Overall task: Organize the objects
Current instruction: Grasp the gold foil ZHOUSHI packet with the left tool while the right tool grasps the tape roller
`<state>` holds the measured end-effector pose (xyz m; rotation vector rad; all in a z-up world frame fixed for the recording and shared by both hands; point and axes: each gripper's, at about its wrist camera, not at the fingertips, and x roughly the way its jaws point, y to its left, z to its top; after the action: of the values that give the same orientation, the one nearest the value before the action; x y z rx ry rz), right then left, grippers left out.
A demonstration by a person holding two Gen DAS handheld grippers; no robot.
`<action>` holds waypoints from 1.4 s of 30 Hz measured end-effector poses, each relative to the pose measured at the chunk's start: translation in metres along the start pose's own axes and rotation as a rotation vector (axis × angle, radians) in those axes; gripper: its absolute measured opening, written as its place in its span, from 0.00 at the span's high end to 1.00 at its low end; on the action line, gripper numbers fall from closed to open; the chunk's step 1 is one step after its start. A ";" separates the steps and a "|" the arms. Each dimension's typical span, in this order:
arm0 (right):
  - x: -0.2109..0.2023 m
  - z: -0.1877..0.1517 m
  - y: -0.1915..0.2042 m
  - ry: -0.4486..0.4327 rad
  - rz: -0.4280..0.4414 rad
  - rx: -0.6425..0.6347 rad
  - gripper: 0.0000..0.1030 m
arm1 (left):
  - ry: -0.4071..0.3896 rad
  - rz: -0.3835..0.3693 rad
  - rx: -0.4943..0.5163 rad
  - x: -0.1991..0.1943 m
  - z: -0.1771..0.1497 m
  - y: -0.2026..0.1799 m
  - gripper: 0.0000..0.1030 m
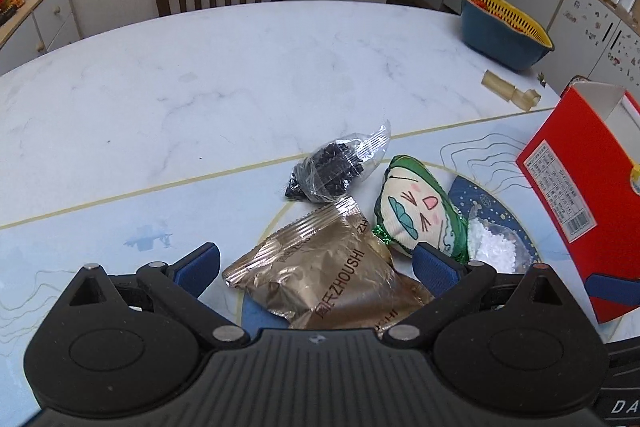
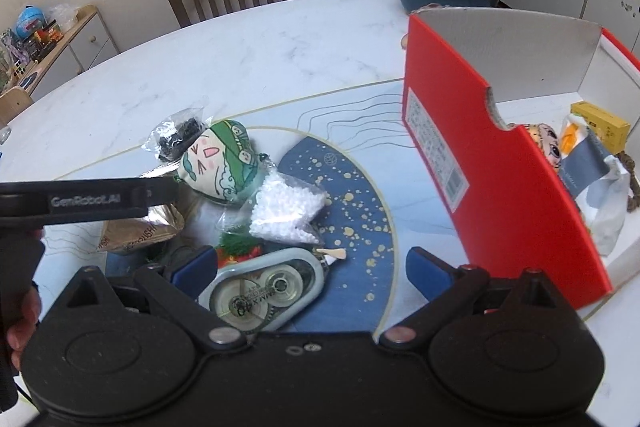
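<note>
Gold foil snack packet [image 1: 320,275] lying flat on the desk [image 1: 200,87], well left of the red box [image 1: 580,211], half under the wide-spread, empty fingers [image 1: 200,265] of the left gripper [image 1: 318,267]: best pinched across its crinkled upper seam, lifted clear of the green plush face [image 1: 416,211] just beside it, then carried over the red wall into the box. Closer to the box, correction tape dispenser [image 2: 264,291] between the equally wide, empty fingers [image 2: 428,273] of the right gripper [image 2: 312,271], white bead bag [image 2: 288,207] just behind it; squared over the dispenser's narrow sides before closing, probably, to avoid snagging that bag.
</note>
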<state>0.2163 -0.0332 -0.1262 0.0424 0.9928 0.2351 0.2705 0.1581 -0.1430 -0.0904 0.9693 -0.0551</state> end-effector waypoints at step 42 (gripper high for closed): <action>0.017 -0.036 0.024 0.078 -0.052 -0.103 0.17 | -0.010 0.058 0.062 0.007 -0.032 0.017 0.08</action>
<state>0.1914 -0.0088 -0.1567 -0.0873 1.0566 0.2418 0.2485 0.1731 -0.1688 -0.0058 0.9587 -0.0317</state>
